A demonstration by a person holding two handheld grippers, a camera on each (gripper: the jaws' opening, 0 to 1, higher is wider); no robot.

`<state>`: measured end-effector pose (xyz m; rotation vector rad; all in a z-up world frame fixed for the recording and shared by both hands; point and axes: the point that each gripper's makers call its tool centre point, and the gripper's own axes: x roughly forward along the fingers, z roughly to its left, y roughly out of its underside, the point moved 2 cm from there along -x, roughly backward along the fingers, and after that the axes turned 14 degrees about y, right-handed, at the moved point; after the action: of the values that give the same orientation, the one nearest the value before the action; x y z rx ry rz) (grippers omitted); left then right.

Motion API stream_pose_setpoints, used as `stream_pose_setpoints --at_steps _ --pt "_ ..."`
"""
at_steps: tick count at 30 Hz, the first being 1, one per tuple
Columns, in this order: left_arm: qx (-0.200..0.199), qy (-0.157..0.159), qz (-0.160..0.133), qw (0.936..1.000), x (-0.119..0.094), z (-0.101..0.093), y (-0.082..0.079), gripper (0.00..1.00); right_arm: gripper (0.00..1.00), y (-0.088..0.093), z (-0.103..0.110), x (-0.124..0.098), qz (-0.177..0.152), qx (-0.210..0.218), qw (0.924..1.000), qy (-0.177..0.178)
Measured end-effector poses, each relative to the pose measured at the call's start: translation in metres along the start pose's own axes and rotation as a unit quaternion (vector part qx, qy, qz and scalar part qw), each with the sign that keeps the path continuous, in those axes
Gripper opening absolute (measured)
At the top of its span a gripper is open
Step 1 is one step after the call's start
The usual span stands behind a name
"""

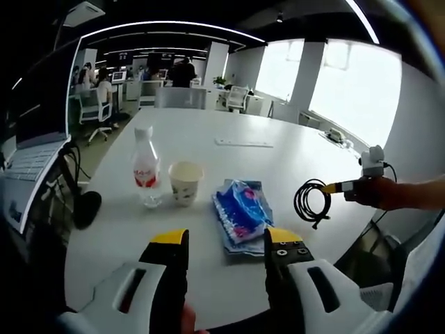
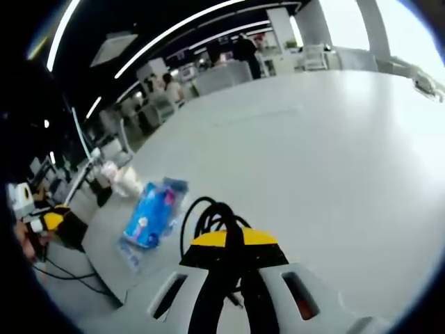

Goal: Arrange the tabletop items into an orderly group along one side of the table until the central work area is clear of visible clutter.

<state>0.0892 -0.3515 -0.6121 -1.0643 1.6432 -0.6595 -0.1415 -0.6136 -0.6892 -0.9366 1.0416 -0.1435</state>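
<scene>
Right fingers [image 2: 233, 240] grip one cable [image 1: 311, 201]; one bottle [image 1: 145, 167], one cup [image 1: 185, 181].

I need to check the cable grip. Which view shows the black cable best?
The left gripper view: the whole coiled black cable hangs from the right hand-held gripper. The right gripper view shows loops of it pinched between shut jaws.

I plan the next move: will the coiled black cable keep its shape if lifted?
Probably not: the black cable is thin loose loops with no visible tie, so it likely droops and uncoils. The right gripper pinches only one edge, so the rest would hang. It looks light.
</scene>
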Motion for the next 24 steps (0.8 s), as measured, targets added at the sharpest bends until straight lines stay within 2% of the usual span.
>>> stream_pose_setpoints --at_steps 13,24 --pt "-0.001 -0.006 0.000 1.0000 -0.002 0.001 0.000 0.42 0.02 0.004 -0.005 0.009 0.015 -0.002 0.9999 -0.001" --pt "-0.002 -0.010 -0.003 0.9999 -0.003 0.002 -0.002 0.42 0.02 0.009 -0.015 0.017 0.026 -0.004 0.9996 0.012"
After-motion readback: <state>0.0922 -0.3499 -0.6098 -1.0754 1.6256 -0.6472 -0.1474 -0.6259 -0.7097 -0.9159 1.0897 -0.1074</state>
